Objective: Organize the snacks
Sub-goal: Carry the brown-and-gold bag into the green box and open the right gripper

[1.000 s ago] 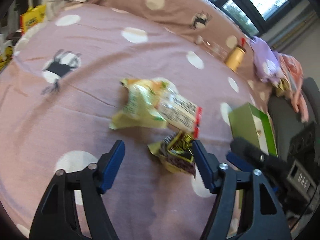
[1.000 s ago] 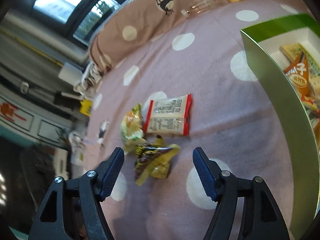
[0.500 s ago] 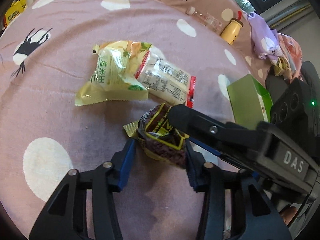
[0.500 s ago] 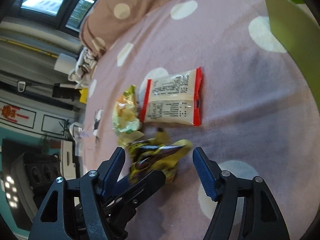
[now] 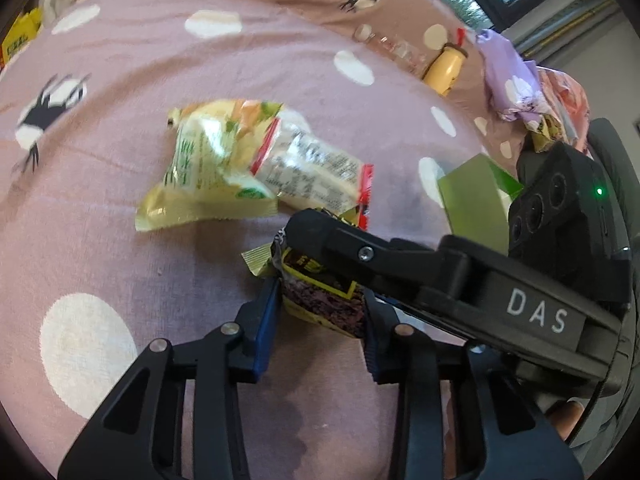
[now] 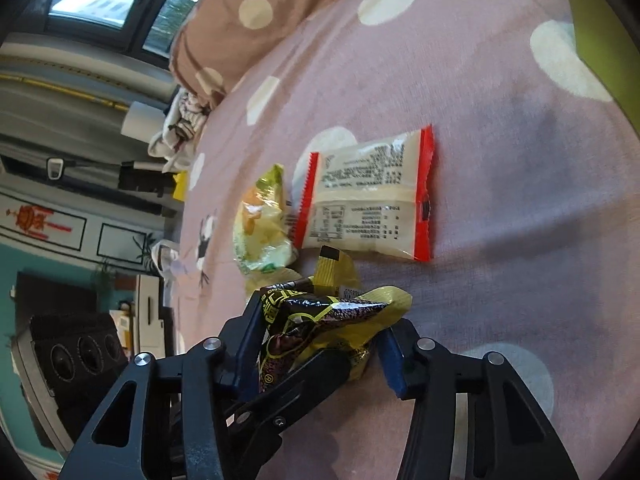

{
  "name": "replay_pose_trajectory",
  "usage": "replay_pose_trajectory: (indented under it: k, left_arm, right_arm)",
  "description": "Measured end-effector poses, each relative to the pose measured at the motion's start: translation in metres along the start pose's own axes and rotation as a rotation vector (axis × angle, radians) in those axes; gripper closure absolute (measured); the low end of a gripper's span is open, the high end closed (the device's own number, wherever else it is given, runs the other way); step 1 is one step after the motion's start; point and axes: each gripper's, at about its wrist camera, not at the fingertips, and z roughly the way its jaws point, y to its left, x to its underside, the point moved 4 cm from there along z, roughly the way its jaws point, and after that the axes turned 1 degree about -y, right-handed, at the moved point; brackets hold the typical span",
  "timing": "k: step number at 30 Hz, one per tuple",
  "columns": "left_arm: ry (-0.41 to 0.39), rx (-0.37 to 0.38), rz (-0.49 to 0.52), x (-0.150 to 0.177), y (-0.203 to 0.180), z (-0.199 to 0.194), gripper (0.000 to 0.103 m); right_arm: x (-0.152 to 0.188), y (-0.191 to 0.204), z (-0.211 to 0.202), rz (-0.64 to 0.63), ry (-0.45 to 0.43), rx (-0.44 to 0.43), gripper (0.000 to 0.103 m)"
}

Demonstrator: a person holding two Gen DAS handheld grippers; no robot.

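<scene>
A mauve cotton bedspread [image 5: 120, 208], soft and faintly creased, printed with cream dots and small black deer, covers nearly the whole of both views. At its far side lies a brown pillow [image 6: 256, 24] in the same dotted cloth. A green cardboard box [image 5: 472, 196] with flat matte walls stands at the right of the left wrist view; its inside cannot be seen from here. Next in size are the two black plastic tongs with blue ribbed pads. The left gripper [image 5: 320, 312] has just been closing and its pads press on both sides of the dark snack packet [image 5: 320, 300], a crinkled glossy foil pouch in black and yellow with a maroon speckled panel, resting on the bedspread. The right gripper [image 6: 316, 344] has also just been closing and squeezes the same packet from the other side, its foil bunched into a peak between the pads. Just beyond it lie a puffy pale-green snack bag [image 5: 200, 172] and a flat cream packet with red crimped ends [image 6: 368, 196], the two overlapping at one edge. A small yellow bottle [image 5: 444, 68] stands near the pillow.
</scene>
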Motion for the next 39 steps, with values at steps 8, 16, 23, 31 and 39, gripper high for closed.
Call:
replay_pose_trajectory:
  k: [8, 16, 23, 31, 39]
  left_arm:
    - [-0.153, 0.085, 0.128, -0.004, -0.048, -0.028, 0.07]
    - [-0.216, 0.173, 0.299, -0.009, -0.117, -0.028, 0.07]
    - [-0.187, 0.223, 0.418, -0.009, -0.17, -0.007, 0.071]
    - [-0.118, 0.278, 0.521, 0.001, -0.218, 0.022, 0.071]
    - [-0.027, 0.295, 0.585, 0.012, -0.244, 0.05, 0.072]
  right_arm:
    - [-0.008, 0.016, -0.063, -0.068, -0.198, 0.004, 0.05]
    - [-0.018, -0.004, -0.137, -0.044, -0.41, 0.005, 0.05]
    - [-0.022, -0.041, -0.185, 0.066, -0.543, 0.015, 0.05]
    - [-0.019, -0.085, -0.221, 0.196, -0.65, 0.041, 0.05]
    - [-0.01, -0.12, -0.236, 0.333, -0.695, 0.081, 0.05]
